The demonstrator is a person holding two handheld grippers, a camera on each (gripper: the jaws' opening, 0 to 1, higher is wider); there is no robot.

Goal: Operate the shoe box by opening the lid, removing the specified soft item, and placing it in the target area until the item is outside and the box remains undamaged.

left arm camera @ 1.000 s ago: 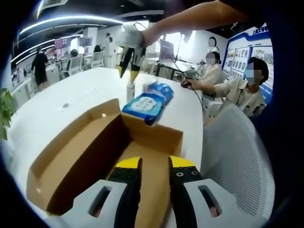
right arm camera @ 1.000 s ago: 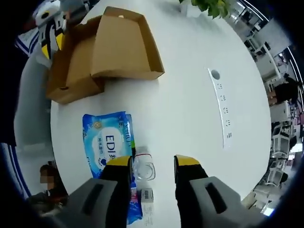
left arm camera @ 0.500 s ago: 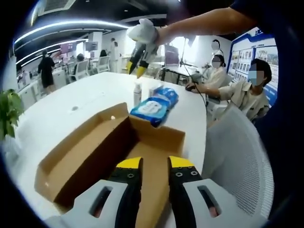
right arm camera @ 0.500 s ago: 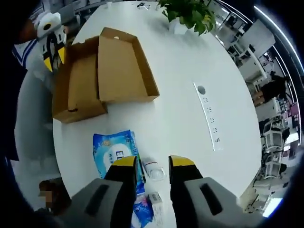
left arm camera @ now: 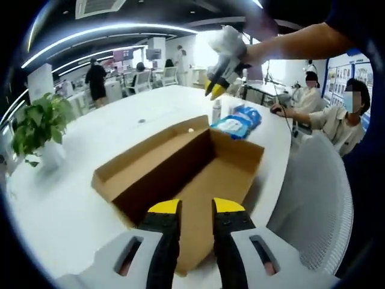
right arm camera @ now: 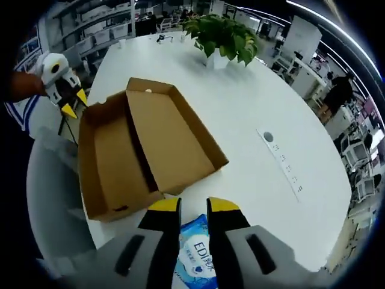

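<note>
The shoe box [left arm camera: 180, 174] lies open on the white surface [left arm camera: 72, 205], its lid [right arm camera: 171, 141] folded flat beside the base. In the left gripper view the box interior sits directly ahead of the left gripper [left arm camera: 195, 208], whose fingers [left arm camera: 163, 208] stand close together with only a narrow gap and nothing between them. No item is visible inside the box.

The soft item, a blue wipes pack [right arm camera: 195, 259], rests on the surface outside the box. In the right gripper view it lies just beyond the right gripper [right arm camera: 194, 206] and partly under its fingers [right arm camera: 224, 206], which are nearly together and hold nothing. In the left gripper view the same pack [left arm camera: 236, 122] lies past the far end of the box, next to a small white bottle [left arm camera: 216, 111].

Handling judgement: the pack appears light, pliable and film-wrapped, so the skin is likely slippery and will buckle under a pinch. Take hold across a short edge or a sealed seam, not the flat face. The box is thin cardboard: stiff in the panels, weak at the folds and corner flaps. Avoid pressing on the walls or the hinge line.

Edges and room: the near corner of the box sits close to the rim of the surface on the chair [left arm camera: 313, 198] side. Beyond the lid, away from the fingers, the surface is open up to a recessed power strip [right arm camera: 283, 162] and a potted plant [right arm camera: 222, 36]. That side appears to offer the most room for movement.
</note>
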